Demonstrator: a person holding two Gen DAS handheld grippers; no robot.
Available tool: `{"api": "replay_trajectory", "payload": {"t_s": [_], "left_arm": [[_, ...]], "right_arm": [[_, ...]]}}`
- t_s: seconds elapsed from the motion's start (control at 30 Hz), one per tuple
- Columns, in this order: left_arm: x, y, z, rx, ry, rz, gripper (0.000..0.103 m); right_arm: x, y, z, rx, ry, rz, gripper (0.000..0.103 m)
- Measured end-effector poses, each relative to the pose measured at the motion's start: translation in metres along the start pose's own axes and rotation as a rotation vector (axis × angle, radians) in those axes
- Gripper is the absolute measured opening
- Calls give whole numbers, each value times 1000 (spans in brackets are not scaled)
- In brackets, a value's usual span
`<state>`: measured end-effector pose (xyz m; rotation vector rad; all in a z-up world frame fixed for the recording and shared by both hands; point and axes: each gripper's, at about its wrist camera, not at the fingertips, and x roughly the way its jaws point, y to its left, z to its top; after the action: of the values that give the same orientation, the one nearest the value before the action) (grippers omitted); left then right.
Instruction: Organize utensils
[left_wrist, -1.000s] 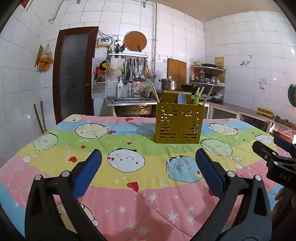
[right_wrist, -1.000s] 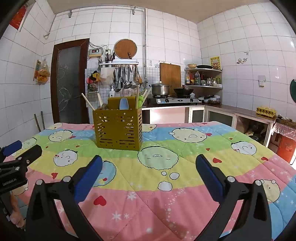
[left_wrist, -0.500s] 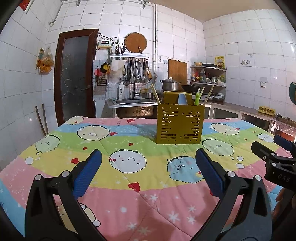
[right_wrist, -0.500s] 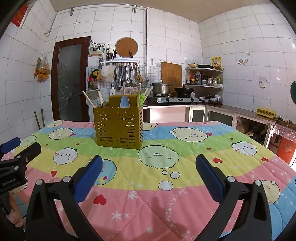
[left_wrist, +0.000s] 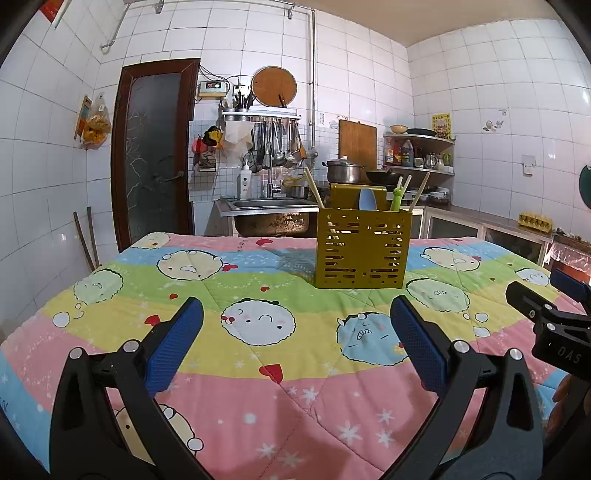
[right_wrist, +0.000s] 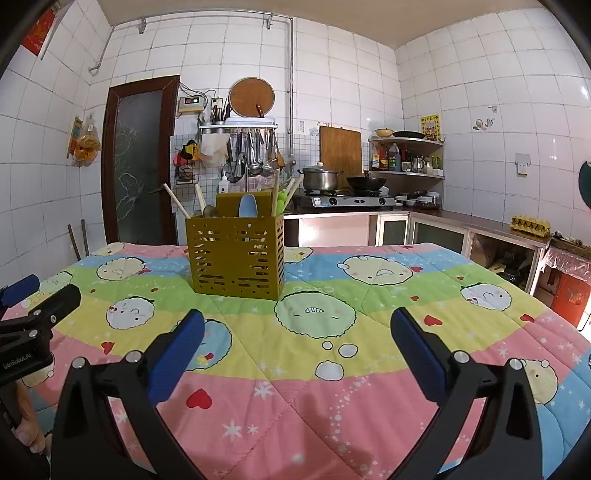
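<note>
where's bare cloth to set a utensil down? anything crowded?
Most of the quilt is bare: the stretch between the caddy and the right gripper, and all the way right of the caddy to the table edge. In the left view, the cloth between the caddy and the left gripper is bare too. Crowded only inside the caddy.

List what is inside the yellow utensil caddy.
Sticking out of the yellow caddy: wooden chopsticks, a light blue spoon, a green utensil. Their lower ends are mostly hidden by its slotted walls.
</note>
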<state>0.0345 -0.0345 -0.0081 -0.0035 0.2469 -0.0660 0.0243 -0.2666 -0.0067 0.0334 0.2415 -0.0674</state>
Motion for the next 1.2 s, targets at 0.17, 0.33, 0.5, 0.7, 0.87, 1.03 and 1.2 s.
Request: {"api": "replay_trajectory", "payload": {"t_s": [0.17, 0.33, 0.5, 0.7, 0.87, 1.03, 1.2], "left_arm": [[0, 0, 0, -2, 0, 2, 98], [0, 0, 0, -1, 1, 2, 98], [0, 0, -1, -3, 1, 3, 98], [1, 0, -1, -3, 4, 5, 98], [1, 0, -1, -2, 2, 6, 98], [0, -2, -1, 0, -2, 7, 98], [0, -3, -1, 3, -4, 8, 98]], "right_arm": [[0, -2, 1, 8, 1, 1, 99], [0, -2, 2, 7, 0, 1, 99], [1, -2, 2, 8, 0, 0, 99], [1, -2, 2, 8, 0, 0, 99], [1, -2, 2, 8, 0, 0, 99], [1, -2, 2, 8, -1, 0, 99], [2, -2, 2, 6, -1, 0, 99]]}}
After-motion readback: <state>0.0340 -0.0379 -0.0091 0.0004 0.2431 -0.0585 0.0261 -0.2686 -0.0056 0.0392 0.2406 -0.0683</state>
